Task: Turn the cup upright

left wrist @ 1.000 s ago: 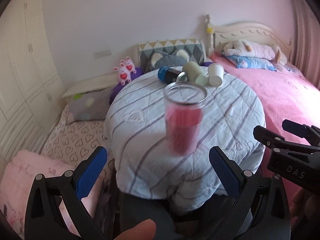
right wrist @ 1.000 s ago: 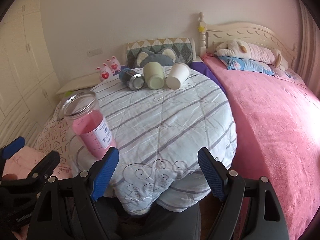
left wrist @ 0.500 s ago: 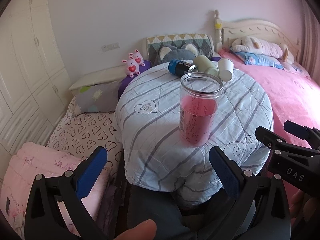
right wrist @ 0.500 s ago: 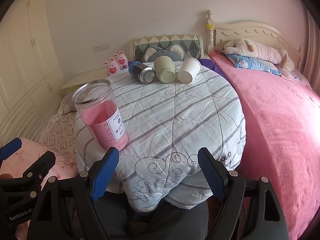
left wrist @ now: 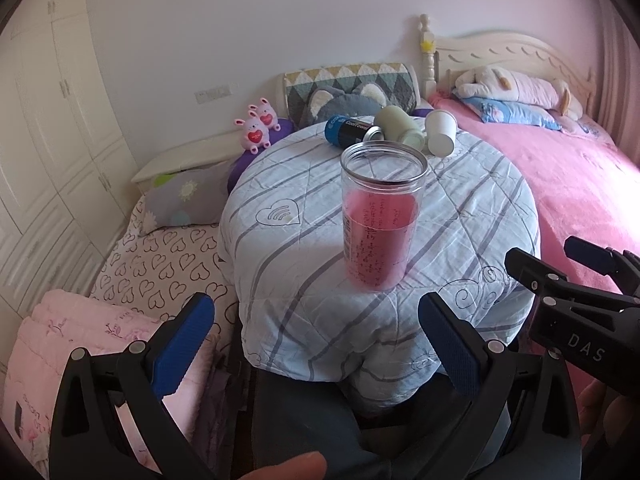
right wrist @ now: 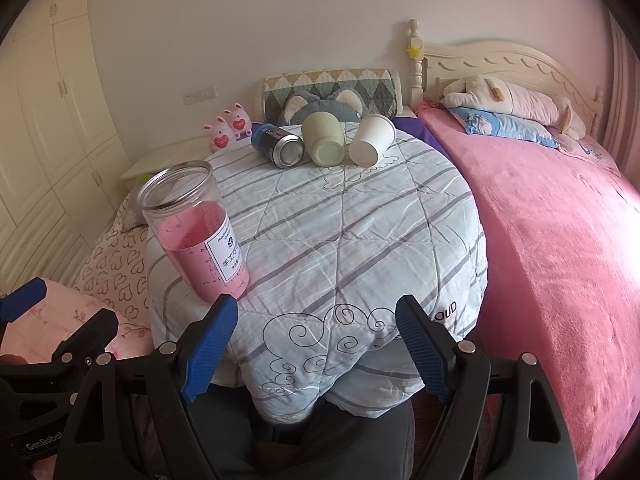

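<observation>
clear jar [left wrist: 380, 216] already stands upright near the counter [left wrist: 480, 200] edge, so both hand-held grippers, left [left wrist: 316, 344] and right [right wrist: 316, 344], hang spread wide, holding nothing

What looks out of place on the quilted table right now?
Three containers lie tipped on their sides at the far edge: a blue can, a pale green cup and a white paper cup. The clear jar stands upright, nothing spilled.

1 clear jar [left wrist: 382, 216], 1 can [right wrist: 278, 145], 2 toppled cups [right wrist: 323, 140] [right wrist: 371, 140], 2 pink bunny toys [right wrist: 228, 127], 2 grippers [left wrist: 316, 344] [right wrist: 316, 348]
</observation>
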Tool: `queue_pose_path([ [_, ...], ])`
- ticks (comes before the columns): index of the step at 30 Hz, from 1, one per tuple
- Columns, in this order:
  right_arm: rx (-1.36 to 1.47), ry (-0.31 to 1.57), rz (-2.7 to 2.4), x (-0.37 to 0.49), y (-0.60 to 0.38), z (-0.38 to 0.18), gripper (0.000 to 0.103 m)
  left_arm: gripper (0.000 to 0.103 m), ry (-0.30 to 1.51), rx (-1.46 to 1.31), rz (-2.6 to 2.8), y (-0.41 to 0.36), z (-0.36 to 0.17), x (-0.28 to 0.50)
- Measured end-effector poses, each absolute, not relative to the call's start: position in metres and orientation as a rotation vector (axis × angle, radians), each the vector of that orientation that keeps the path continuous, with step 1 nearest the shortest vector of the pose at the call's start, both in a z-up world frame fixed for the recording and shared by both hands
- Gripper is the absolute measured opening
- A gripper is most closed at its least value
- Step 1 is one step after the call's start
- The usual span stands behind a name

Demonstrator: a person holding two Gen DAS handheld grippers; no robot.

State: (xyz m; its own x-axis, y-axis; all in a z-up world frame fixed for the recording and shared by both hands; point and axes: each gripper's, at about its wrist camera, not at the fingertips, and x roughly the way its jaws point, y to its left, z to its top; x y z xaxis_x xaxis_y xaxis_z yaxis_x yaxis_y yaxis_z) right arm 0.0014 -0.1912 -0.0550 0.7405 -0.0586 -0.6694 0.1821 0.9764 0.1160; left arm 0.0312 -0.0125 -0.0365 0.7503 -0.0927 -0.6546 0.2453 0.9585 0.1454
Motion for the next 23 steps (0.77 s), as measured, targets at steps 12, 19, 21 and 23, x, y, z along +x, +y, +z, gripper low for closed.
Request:
queue_pose_path([
  [12, 0.183, 0.73, -0.136, 0.0011, -0.1945, -0.0571, 0.082, 0.103, 0.702, 0.232, -0.193, -0.0148, -0.0337, 0.0302],
  [19, 0.184, 0.73, -0.136, 0.0011, -0.1952, -0.0579, 0.082, 0.103, 0.701, 0.231, -0.193, -0.0153, -0.0341, 0.0304],
  [21, 0.183, 0.73, -0.137, 0.0012, -0.1951, -0.0577, 0.082, 0.103, 0.701, 0.232, -0.195, -0.0157, -0.0344, 0.0305],
  [23, 0.184, 0.73, -0.136, 0.0012, -0.1953, -0.0578, 0.083, 0.103, 0.705, 0.232, -0.196, -0.0162, -0.0347, 0.0305],
])
